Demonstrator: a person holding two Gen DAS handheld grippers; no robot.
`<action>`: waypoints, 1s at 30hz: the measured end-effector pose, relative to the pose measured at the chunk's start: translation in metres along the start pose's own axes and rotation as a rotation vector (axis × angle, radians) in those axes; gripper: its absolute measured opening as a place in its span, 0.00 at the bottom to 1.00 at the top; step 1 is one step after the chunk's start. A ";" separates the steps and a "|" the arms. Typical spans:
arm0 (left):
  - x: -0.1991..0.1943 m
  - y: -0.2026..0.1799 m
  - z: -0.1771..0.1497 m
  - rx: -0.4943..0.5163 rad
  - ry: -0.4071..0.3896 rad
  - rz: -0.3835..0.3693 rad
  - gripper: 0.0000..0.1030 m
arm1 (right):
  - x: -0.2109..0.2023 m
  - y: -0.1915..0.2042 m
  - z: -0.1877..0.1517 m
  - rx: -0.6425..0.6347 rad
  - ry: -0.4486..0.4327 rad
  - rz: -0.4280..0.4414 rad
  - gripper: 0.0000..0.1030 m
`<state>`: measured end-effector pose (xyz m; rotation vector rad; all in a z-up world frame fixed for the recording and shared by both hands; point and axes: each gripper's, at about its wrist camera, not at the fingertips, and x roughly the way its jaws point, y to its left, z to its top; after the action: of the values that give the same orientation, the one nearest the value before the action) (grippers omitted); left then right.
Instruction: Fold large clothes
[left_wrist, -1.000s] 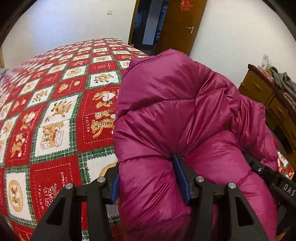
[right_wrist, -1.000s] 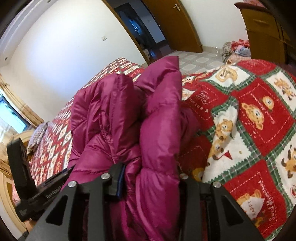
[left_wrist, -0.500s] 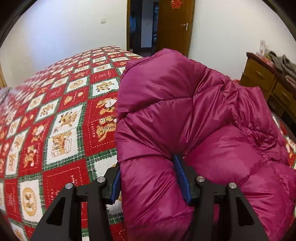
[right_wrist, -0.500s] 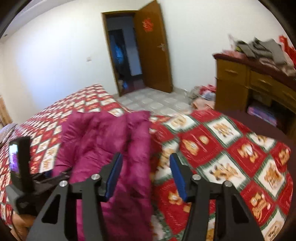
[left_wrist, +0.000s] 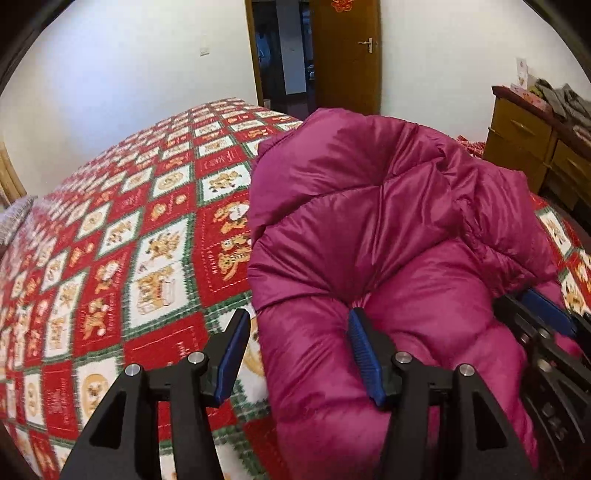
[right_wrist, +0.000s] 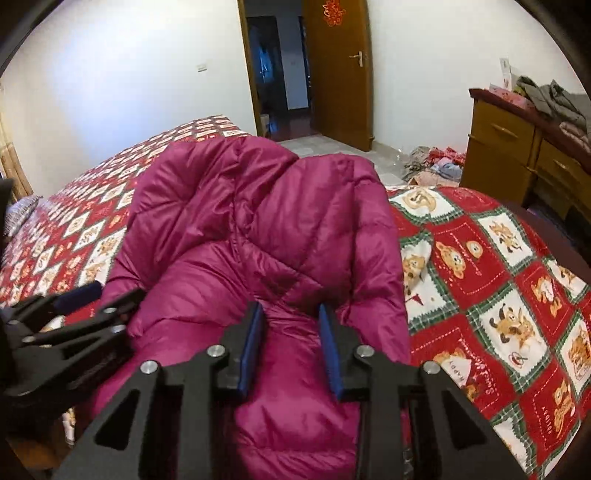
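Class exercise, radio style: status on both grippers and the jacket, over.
Left gripper open, straddling the magenta puffer jacket edge. Right gripper pinching a jacket fold. Jacket bunched on the bed quilt. Nothing in the way.

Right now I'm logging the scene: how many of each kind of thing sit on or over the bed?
Magenta down jacket: 1
Christmas bear bedspread: 1
Hand-held grippers: 2, left and right, each with jacket fabric between its fingers
Total: 4
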<state>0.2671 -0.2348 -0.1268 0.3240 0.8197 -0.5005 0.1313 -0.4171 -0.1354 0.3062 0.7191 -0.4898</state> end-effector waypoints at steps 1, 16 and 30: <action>-0.005 0.001 -0.002 0.005 -0.004 0.001 0.56 | 0.003 0.000 -0.001 -0.002 -0.005 0.000 0.32; -0.059 0.008 -0.071 -0.016 -0.050 0.061 0.68 | -0.041 0.015 -0.019 -0.009 -0.071 -0.068 0.46; -0.096 -0.001 -0.128 -0.005 -0.035 0.069 0.68 | -0.103 0.007 -0.089 0.108 -0.062 -0.033 0.52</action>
<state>0.1327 -0.1483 -0.1358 0.3369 0.7735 -0.4383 0.0192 -0.3404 -0.1272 0.3793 0.6397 -0.5686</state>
